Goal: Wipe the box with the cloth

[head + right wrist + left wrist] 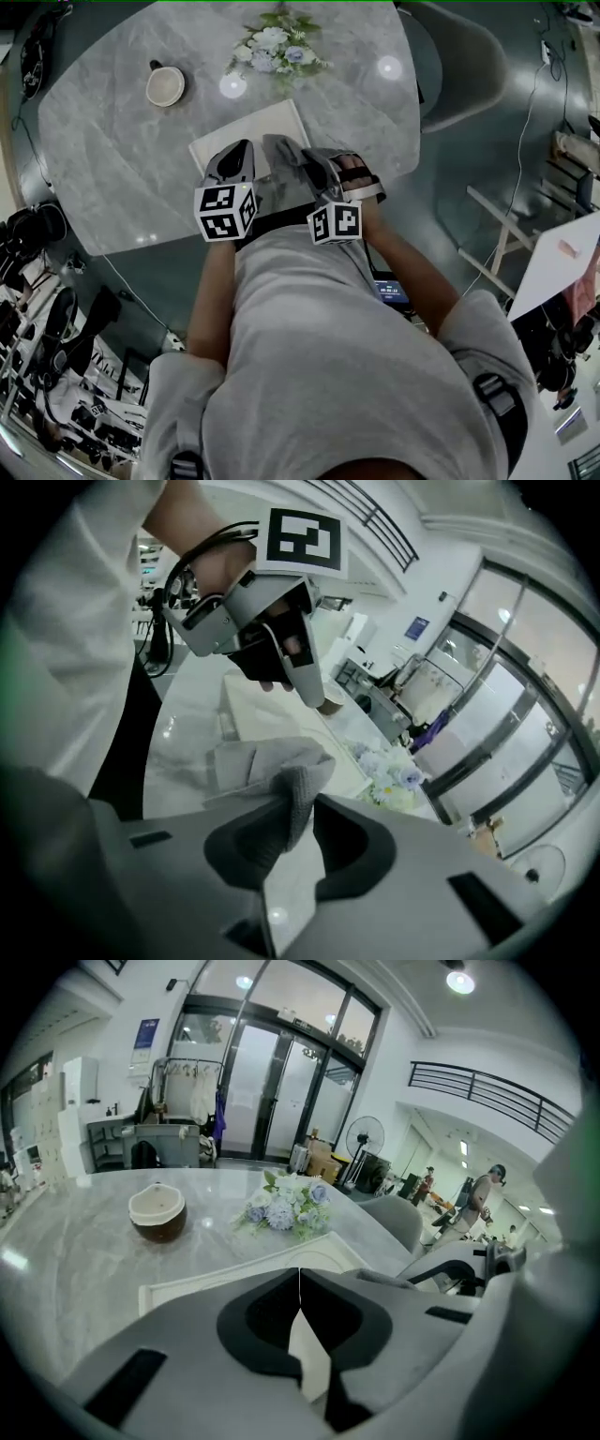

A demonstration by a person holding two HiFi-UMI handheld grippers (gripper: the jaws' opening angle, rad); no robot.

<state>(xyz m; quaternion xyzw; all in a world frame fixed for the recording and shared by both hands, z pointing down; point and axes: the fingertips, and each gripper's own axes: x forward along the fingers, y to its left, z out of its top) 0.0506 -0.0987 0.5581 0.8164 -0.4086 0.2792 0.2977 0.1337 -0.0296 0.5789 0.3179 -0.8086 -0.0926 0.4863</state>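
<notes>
Right tool (302, 797): jaws clamped on a fold of the grey cloth (267, 761). The rest of the cloth bunches loose ahead of the tips, just above the bench (122, 141).

Left tool (300, 1279): jaws pressed together, nothing between them. It hovers at the near edge of the box (246, 134); I can't tell if it touches.

The box is white and flat. It lies on the bench right in front of both tools, with the flowers (277, 47) just beyond it and a cup (165, 85) off to the left.

My read is that wiping hasn't started and the cloth isn't on the lid yet.

Risks:
- The pinch is on one fold only, so I'd expect drag on the lid to pull the cloth out.
- Nothing pins the box and it looks light. A firm stroke away from me could push it into the flowers.
- The two tools sit close together, so a sideways sweep could knock one against the other.

Writing:
- No brand or label is visible on the box or cloth.
- There are black square markers on both cubes.
- The blue sign (145, 1033) on the far wall is too small to read.
</notes>
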